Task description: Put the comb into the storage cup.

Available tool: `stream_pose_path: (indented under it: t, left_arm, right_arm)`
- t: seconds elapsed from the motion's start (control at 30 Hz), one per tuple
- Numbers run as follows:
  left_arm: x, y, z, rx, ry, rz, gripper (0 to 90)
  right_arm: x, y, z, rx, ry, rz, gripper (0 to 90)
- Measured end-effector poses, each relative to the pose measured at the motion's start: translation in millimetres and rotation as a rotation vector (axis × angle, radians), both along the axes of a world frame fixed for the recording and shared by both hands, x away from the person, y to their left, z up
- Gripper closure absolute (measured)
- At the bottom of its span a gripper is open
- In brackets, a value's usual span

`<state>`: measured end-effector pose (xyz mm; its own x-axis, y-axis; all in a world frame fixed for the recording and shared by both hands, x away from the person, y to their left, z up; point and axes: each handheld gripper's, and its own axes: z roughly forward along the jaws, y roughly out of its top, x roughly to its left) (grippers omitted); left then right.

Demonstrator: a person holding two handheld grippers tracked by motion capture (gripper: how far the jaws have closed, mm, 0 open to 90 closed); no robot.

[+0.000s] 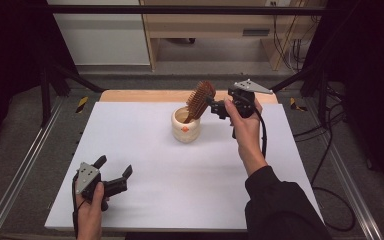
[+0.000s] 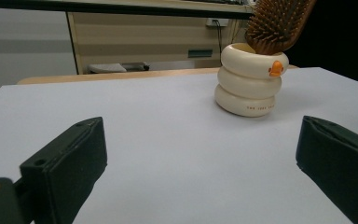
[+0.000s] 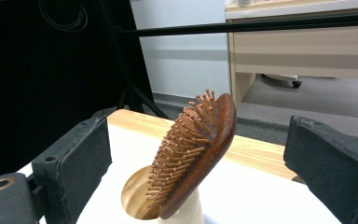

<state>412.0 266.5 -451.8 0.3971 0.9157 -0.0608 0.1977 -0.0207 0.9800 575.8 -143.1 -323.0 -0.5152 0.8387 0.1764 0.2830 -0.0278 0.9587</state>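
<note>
A brown wooden hairbrush (image 1: 200,98) stands head-up and tilted in a cream ringed cup (image 1: 186,130) at the far middle of the white board. My right gripper (image 1: 214,107) is held just right of the brush head and pointed at it. In the right gripper view its jaws stand wide open (image 3: 200,163), and the bristled brush (image 3: 200,149) leans out of the cup (image 3: 135,198) between and beyond them, untouched. My left gripper (image 1: 115,166) rests open at the near left; its view (image 2: 200,158) looks across bare board at the cup (image 2: 249,88) and brush (image 2: 279,21).
The white board (image 1: 180,175) lies on a wooden table whose edge (image 1: 145,96) shows at the far side. Black frame bars and metal rails (image 1: 20,170) run along both sides. Cables (image 1: 330,165) trail on the floor at right. A wooden desk (image 1: 210,25) stands behind.
</note>
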Motion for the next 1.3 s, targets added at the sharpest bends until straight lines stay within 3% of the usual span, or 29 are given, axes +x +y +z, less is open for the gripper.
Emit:
stream_pose_path:
  t: [0.8,1.3]
  left_arm:
    - [0.1,7.1,1.5,-0.005,-0.008,0.012,1.8]
    - [-0.2,20.8,5.1,-0.015,-0.032,0.034,1.5]
  right_arm:
    - [-14.0,-14.8,6.7,0.013,-0.041,0.012,6.3]
    - [-34.8,-35.3,10.1,0.02,-0.137,-0.019,3.8]
